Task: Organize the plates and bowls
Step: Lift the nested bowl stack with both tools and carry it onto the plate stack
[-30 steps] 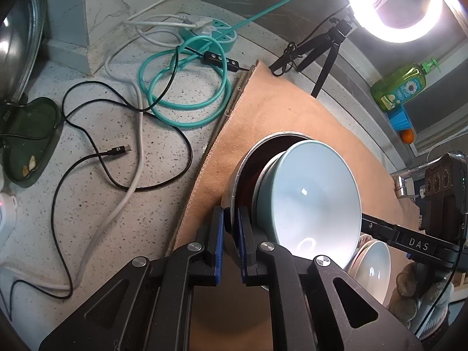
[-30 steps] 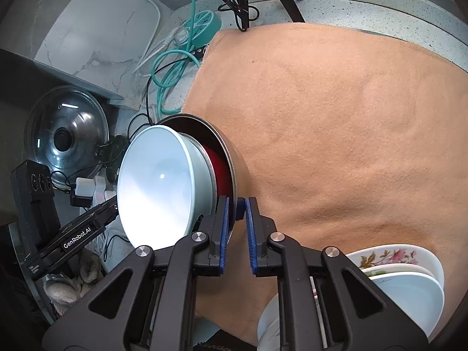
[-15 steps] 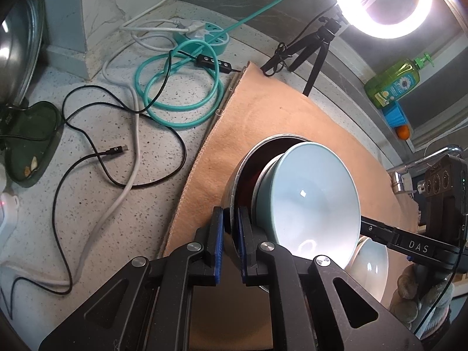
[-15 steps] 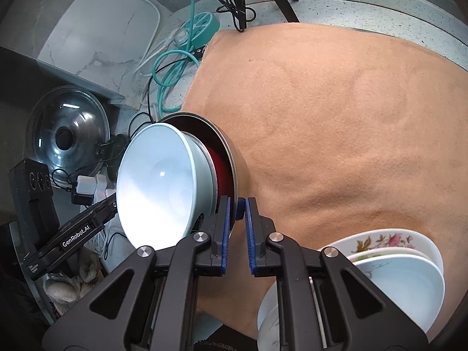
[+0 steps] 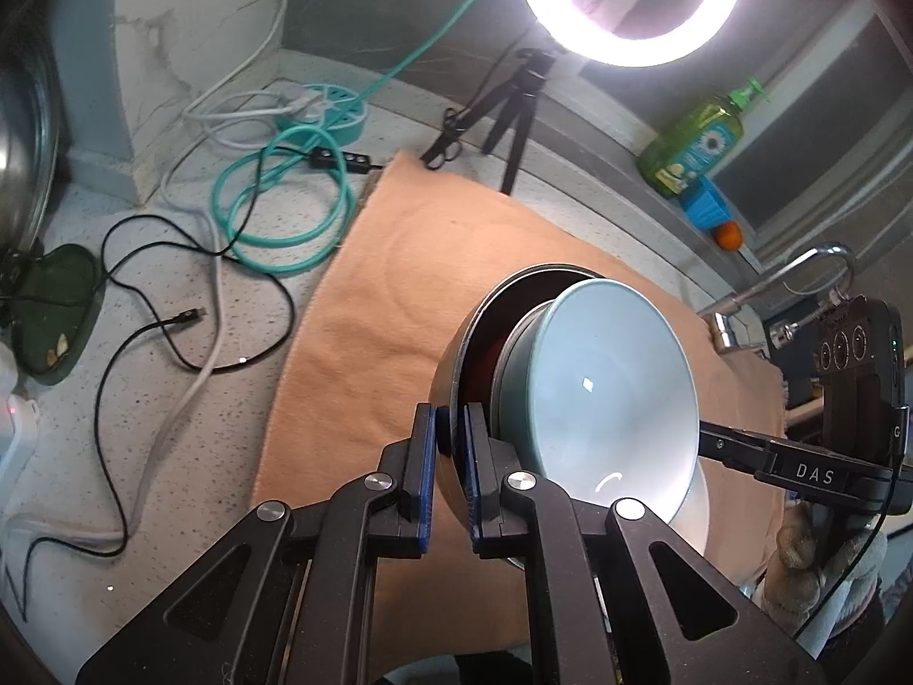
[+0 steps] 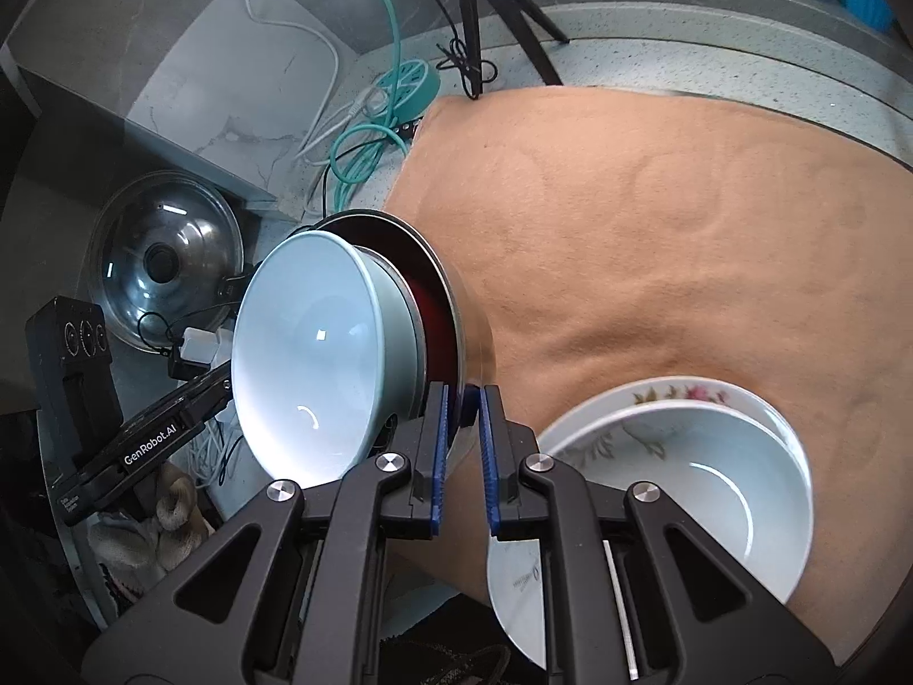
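Observation:
A metal bowl with a dark red inside holds a pale blue bowl nested in it. Both are lifted and tilted above the tan mat. My left gripper is shut on the metal bowl's rim. My right gripper is shut on the opposite rim. A stack of a floral plate with a white bowl in it sits on the mat below the right gripper.
Teal and black cables and a power strip lie on the speckled counter left of the mat. A ring light on a tripod, a green soap bottle and a faucet stand behind. A pot lid leans at left.
Both grippers have lifted the nested bowls higher and toward the right, over the plate stack. The grip on the rim is unchanged.

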A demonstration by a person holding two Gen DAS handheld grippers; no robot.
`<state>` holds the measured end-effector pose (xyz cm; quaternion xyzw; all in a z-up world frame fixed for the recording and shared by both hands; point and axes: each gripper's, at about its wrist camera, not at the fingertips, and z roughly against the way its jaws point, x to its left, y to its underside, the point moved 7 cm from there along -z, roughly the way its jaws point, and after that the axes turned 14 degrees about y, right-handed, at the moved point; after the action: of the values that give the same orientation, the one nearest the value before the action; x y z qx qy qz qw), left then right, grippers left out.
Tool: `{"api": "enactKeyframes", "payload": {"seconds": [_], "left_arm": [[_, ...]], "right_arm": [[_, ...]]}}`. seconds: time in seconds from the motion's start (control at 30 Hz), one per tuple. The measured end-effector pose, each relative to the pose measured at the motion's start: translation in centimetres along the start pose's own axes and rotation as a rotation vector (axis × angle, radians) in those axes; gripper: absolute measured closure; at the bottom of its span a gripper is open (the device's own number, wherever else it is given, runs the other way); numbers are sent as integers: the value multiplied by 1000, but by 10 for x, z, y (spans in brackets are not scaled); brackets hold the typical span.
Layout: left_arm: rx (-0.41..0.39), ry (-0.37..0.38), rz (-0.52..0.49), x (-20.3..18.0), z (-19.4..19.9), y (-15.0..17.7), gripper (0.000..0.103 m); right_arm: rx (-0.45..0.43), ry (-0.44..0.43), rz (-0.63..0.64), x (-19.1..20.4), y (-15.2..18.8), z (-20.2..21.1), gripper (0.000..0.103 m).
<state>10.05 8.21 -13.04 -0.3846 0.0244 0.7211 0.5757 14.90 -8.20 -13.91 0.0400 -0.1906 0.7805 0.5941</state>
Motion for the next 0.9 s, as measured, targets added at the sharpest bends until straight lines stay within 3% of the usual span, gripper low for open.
{"api": "enactKeyframes", "payload": {"seconds": [0.47,0.9], "left_arm": [[103,114,-140,-81,-38,21,95],[227,142,-209,-114,-75,56,95]], "right_arm": [[-67,52,-144,-83,38,63,92],[-48,91,-265,-137,79,68,92]]}}
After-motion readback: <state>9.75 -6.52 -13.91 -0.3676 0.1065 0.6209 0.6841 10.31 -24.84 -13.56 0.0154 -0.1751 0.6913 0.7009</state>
